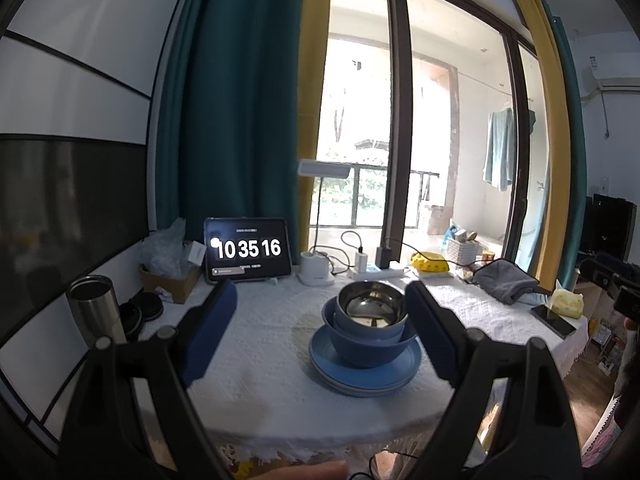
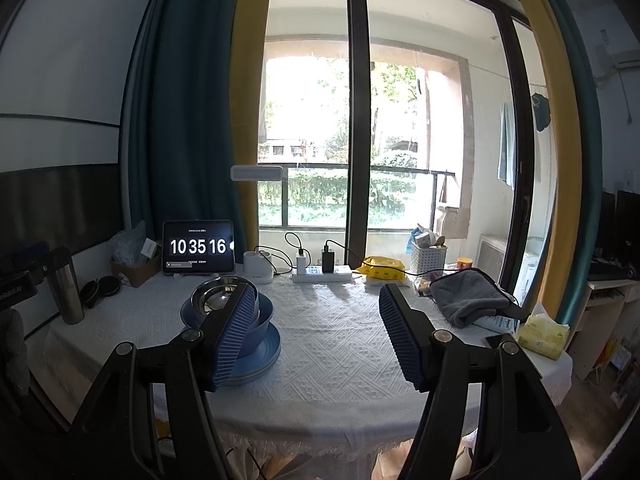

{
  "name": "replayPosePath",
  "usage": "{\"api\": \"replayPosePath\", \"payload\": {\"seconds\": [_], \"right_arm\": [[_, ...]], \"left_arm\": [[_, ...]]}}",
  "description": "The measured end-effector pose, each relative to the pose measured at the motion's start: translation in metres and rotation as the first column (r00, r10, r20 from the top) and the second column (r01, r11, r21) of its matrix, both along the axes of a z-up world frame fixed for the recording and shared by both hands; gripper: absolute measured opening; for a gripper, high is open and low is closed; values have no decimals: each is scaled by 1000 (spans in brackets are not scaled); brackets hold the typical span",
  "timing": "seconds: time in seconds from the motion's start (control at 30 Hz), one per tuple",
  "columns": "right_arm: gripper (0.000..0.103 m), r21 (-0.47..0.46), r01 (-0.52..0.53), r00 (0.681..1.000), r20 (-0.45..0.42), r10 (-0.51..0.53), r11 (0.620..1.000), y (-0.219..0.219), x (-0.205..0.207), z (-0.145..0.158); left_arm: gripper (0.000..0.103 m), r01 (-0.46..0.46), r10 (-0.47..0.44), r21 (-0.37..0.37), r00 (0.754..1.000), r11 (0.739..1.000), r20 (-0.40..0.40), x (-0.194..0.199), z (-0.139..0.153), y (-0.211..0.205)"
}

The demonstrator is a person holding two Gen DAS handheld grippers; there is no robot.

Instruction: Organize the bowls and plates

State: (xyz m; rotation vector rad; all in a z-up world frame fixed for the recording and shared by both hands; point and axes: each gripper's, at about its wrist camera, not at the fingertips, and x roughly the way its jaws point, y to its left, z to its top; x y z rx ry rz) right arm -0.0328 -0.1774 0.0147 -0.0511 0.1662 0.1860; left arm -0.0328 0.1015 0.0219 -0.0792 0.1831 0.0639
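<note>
Left wrist view: the left hand-held gripper (image 1: 320, 332) is spread wide and holds nothing, its blue pads hovering over the white-clothed tabletop (image 1: 260, 360). The stack sits between them, close to the right-side pad: a steel bowl (image 1: 370, 306) nested in a blue bowl (image 1: 360, 346), on blue plates (image 1: 364, 372). In the right wrist view, the right hand-held gripper (image 2: 318, 334) also gapes empty; the stack lies left, partly behind its left-side pad. The steel bowl (image 2: 216, 294) shines, and the plates (image 2: 260, 354) are matte.
</note>
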Motion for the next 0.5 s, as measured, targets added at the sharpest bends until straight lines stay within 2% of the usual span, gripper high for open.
{"api": "replayPosePath", "payload": {"seconds": [0.5], "right_arm": [[68, 2, -9, 1000, -10, 9, 1000, 1, 2, -5]], "left_arm": [[87, 10, -10, 2, 1000, 1000, 2, 4, -2, 0]]}}
